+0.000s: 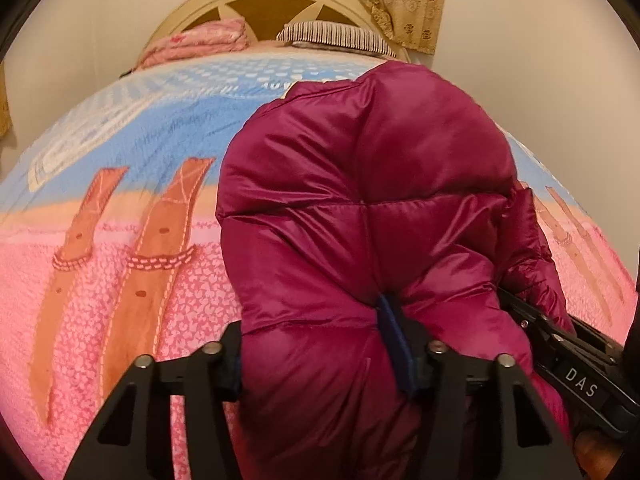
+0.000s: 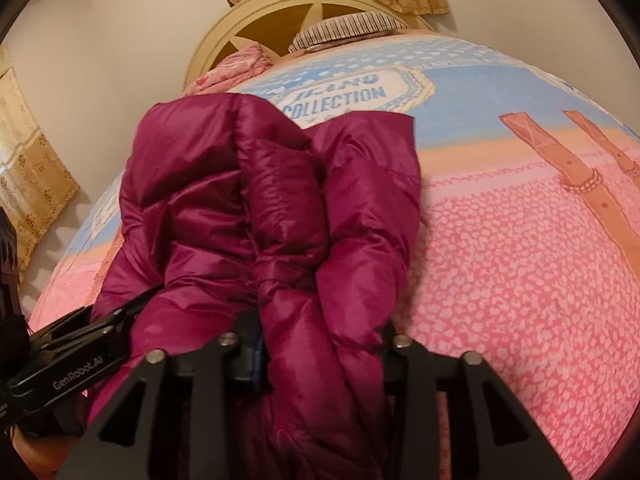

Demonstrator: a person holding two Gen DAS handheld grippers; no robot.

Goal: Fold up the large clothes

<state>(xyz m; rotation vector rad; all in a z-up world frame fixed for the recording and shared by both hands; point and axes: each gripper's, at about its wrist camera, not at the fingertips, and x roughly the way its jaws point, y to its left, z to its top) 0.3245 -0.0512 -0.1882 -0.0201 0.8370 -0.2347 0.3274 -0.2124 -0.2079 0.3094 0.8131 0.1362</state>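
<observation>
A magenta puffer jacket lies bunched lengthwise on the bed, running away from me toward the headboard. In the left wrist view my left gripper is shut on the jacket's near end; the fabric bulges past a blue pad. My right gripper shows as a black frame at the lower right, against the jacket's side. In the right wrist view the jacket shows a folded sleeve on top, and my right gripper pinches a thick roll of its near edge. The left gripper sits at the lower left.
The bed is covered by a pink and blue blanket with printed belt straps. At its far end stand a cream headboard, a striped pillow and a folded pink quilt. Patterned curtains hang at the left.
</observation>
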